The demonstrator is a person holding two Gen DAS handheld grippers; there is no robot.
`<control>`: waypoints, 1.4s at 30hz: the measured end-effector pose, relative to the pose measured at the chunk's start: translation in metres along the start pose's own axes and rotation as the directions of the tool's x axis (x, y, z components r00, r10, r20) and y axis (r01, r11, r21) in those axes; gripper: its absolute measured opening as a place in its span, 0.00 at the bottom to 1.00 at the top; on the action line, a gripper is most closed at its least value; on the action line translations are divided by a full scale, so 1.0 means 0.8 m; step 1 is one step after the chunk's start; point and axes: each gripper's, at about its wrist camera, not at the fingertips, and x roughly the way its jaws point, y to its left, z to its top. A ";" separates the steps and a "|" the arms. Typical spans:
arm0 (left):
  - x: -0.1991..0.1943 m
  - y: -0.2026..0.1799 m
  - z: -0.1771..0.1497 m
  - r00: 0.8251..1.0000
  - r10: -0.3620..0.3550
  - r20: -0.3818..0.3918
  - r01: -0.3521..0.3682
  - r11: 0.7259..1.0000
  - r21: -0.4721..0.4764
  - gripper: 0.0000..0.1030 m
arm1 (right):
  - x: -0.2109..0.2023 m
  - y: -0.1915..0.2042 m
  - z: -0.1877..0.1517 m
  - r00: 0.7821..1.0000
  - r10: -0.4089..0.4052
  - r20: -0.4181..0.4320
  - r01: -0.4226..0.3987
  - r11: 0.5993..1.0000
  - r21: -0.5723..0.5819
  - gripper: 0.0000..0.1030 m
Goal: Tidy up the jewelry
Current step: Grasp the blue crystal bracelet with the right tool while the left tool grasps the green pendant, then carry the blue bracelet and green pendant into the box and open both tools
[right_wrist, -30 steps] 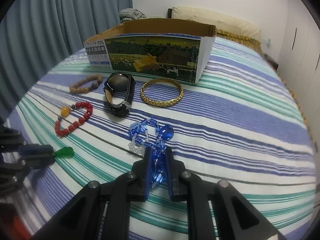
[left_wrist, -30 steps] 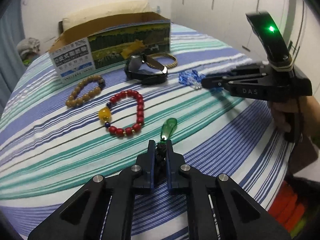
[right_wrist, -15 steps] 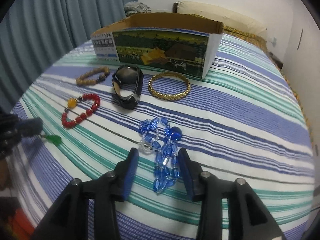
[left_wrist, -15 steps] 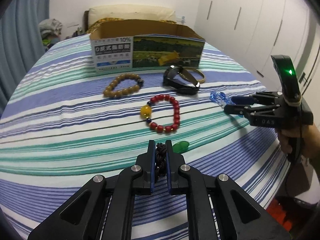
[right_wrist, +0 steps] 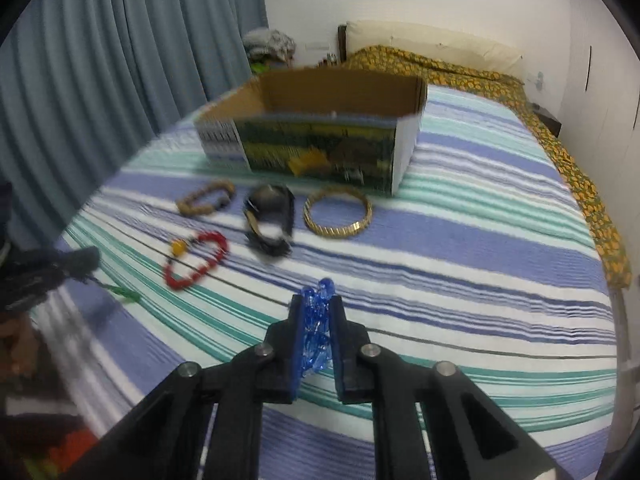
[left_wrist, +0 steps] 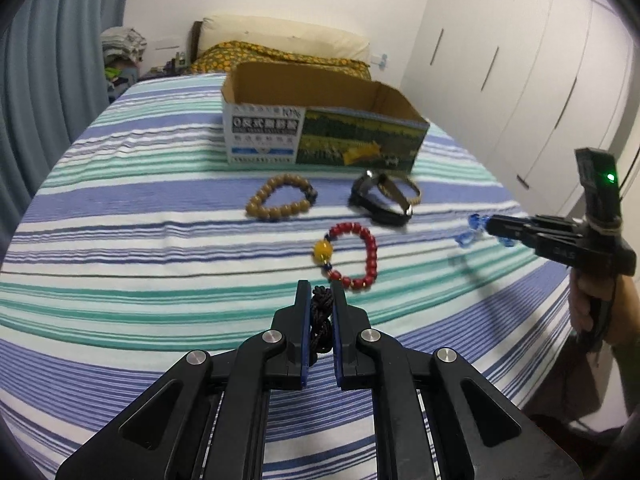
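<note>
My left gripper (left_wrist: pixel 320 294) is shut on the dark braided cord (left_wrist: pixel 319 316) of a green pendant (right_wrist: pixel 122 293), held above the striped bed; the pendant hangs below it in the right wrist view. My right gripper (right_wrist: pixel 316 308) is shut on a blue crystal bead bracelet (right_wrist: pixel 316 332), lifted off the bed; it also shows in the left wrist view (left_wrist: pixel 472 229). On the bed lie a red bead bracelet (left_wrist: pixel 352 254), a brown bead bracelet (left_wrist: pixel 278 202), a black watch (left_wrist: pixel 378 200) and a gold bangle (right_wrist: pixel 338 216). An open cardboard box (left_wrist: pixel 324 132) stands behind them.
The bed has a striped blue, green and white cover (left_wrist: pixel 140 240). A pillow (left_wrist: pixel 280 40) and an orange patterned cloth (right_wrist: pixel 560 140) lie at its head. Blue curtains (right_wrist: pixel 120 60) hang on the left, white wardrobes (left_wrist: pixel 520 60) on the right.
My right gripper opened, then shut on the blue bracelet and lifted it off the bed. My left gripper rose with the pendant cord, and the pendant left its view.
</note>
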 end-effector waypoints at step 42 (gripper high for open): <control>-0.036 0.032 0.088 0.999 0.013 0.050 -0.014 1.000 0.024 0.07 | -0.059 0.009 0.037 0.994 0.079 0.072 -0.082 0.996 0.043 0.12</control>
